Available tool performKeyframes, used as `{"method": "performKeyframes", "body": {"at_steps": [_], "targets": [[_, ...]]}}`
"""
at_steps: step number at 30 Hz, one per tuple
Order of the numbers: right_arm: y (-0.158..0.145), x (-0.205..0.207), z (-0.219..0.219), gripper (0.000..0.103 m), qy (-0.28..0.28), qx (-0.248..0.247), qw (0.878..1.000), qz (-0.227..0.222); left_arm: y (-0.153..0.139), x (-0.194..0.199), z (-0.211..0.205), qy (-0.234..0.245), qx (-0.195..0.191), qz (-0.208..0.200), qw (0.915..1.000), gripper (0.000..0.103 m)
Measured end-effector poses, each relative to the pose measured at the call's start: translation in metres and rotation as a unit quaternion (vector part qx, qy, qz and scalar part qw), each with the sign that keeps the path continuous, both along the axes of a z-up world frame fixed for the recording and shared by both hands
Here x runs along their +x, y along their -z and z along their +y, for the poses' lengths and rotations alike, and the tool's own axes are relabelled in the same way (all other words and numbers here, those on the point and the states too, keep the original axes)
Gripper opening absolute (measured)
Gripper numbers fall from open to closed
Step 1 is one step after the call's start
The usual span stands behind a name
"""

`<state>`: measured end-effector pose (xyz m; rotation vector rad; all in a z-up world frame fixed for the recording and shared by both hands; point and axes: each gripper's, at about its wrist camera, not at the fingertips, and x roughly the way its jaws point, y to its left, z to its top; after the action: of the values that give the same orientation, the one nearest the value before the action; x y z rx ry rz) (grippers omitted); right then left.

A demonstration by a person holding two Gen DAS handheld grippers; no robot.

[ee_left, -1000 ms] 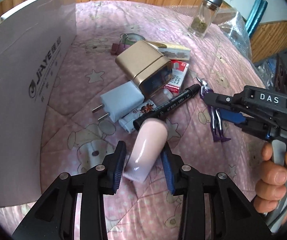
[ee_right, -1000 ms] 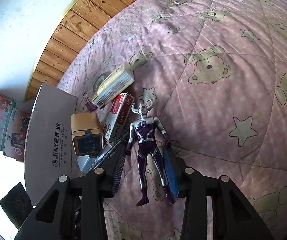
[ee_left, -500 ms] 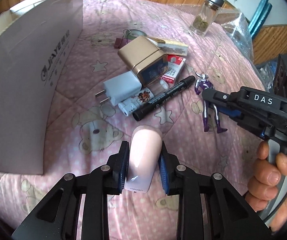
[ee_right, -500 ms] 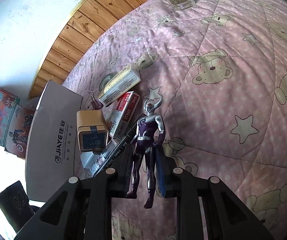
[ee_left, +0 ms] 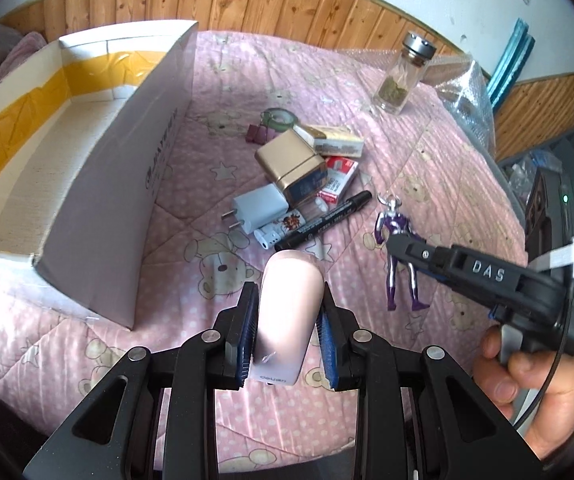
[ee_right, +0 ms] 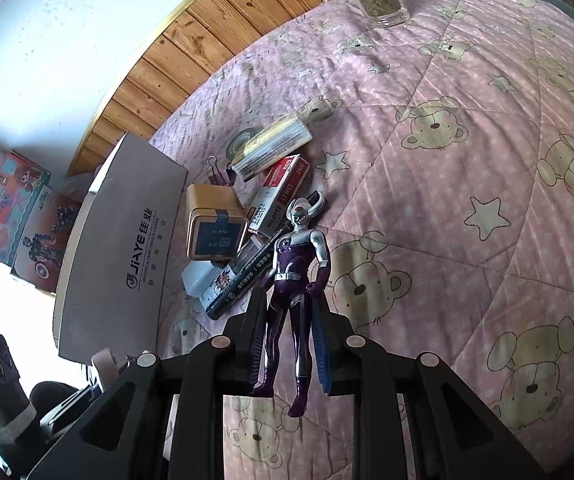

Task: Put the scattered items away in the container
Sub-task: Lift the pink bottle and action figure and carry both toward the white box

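Note:
My left gripper [ee_left: 287, 332] is shut on a pale pink case [ee_left: 289, 316] and holds it above the pink bedspread. My right gripper [ee_right: 289, 340] is shut on a purple and silver toy figure [ee_right: 295, 280], gripping its legs and lifting it; the figure also shows in the left wrist view [ee_left: 397, 248]. The open cardboard box [ee_left: 71, 152] stands to the left, its inside empty; it also shows in the right wrist view [ee_right: 127, 260]. A pile lies on the bedspread: a gold tin [ee_left: 291, 164], a white charger [ee_left: 257, 210], a black marker [ee_left: 323, 222], a red box [ee_left: 337, 178].
A glass jar [ee_left: 401, 76] with dried herbs stands at the back right, beside crumpled plastic wrap [ee_left: 467, 92]. A roll of tape [ee_left: 279, 118] and binder clips [ee_left: 261, 134] lie behind the pile. A wooden wall panel runs behind the bed. Toy boxes [ee_right: 11, 208] stand beyond the cardboard box.
Both grippers closed on their items and lifted them: the left on the pink case, the right on the figure. The left view pulled back, showing the box's inside.

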<state>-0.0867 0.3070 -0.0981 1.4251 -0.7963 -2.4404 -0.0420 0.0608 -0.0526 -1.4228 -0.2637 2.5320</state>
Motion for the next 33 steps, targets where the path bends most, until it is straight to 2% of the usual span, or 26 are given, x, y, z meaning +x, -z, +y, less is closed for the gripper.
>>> {"method": "performKeyframes", "body": {"at_steps": [12, 33], "targets": [[-0.023, 0.029, -0.012, 0.023, -0.031, -0.006, 0.999, 0.017, -0.021, 0.011, -0.005, -0.008, 0.034, 0.016, 0.9993, 0.029], [-0.085, 0.046, -0.068, 0.023, -0.095, 0.048, 0.991, 0.086, -0.045, 0.015, -0.041, -0.038, 0.108, 0.044, 0.9924, 0.029]]}}
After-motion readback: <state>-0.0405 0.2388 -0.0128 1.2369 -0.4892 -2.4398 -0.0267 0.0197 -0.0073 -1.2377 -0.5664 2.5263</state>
